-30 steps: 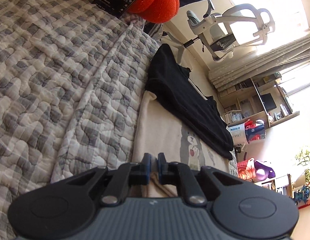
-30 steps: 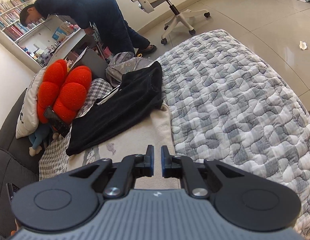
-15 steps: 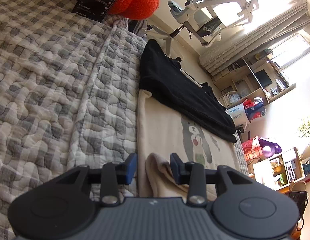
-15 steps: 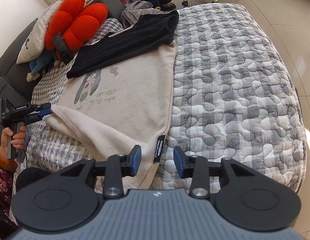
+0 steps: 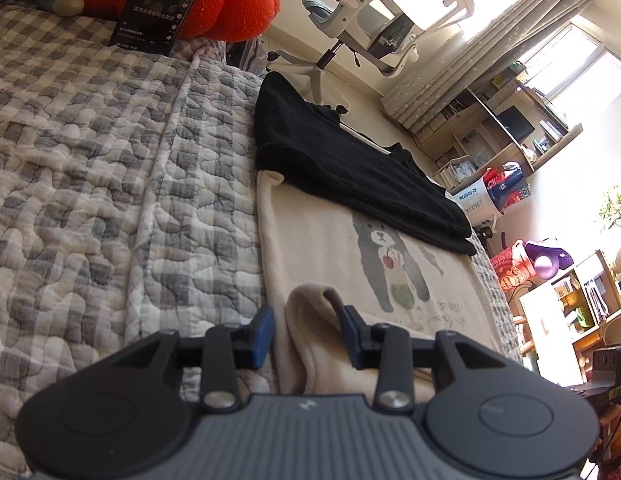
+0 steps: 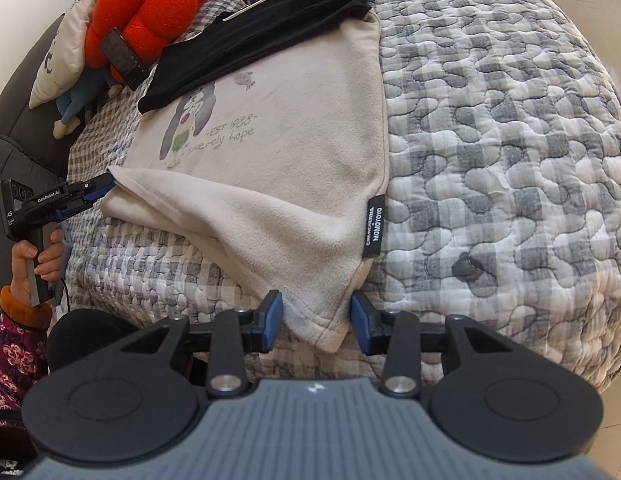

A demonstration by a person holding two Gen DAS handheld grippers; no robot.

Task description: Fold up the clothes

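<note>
A cream sweatshirt (image 6: 294, 152) with a grey bear print lies on the quilted bed, its near part folded over. It also shows in the left wrist view (image 5: 334, 256). My left gripper (image 5: 308, 334) is open, with a rolled cream fold lying between its jaws. It also shows in the right wrist view (image 6: 98, 191) at the sweatshirt's left corner. My right gripper (image 6: 316, 322) is open, with the sweatshirt's bottom corner hanging between its jaws at the bed edge. A black garment (image 6: 262, 28) lies across the sweatshirt's far end; it also shows in the left wrist view (image 5: 350, 172).
A grey checked quilt (image 6: 510, 128) covers the bed. Red plush cushions (image 6: 146, 12) and a white pillow (image 6: 58, 56) sit at the far left. A white office chair (image 5: 382, 16) and shelves (image 5: 510, 136) stand beyond the bed.
Both grippers have opened and let go of the cream sweatshirt. They have drawn back toward its near edge, so the folded-over part now lies on the bed.
</note>
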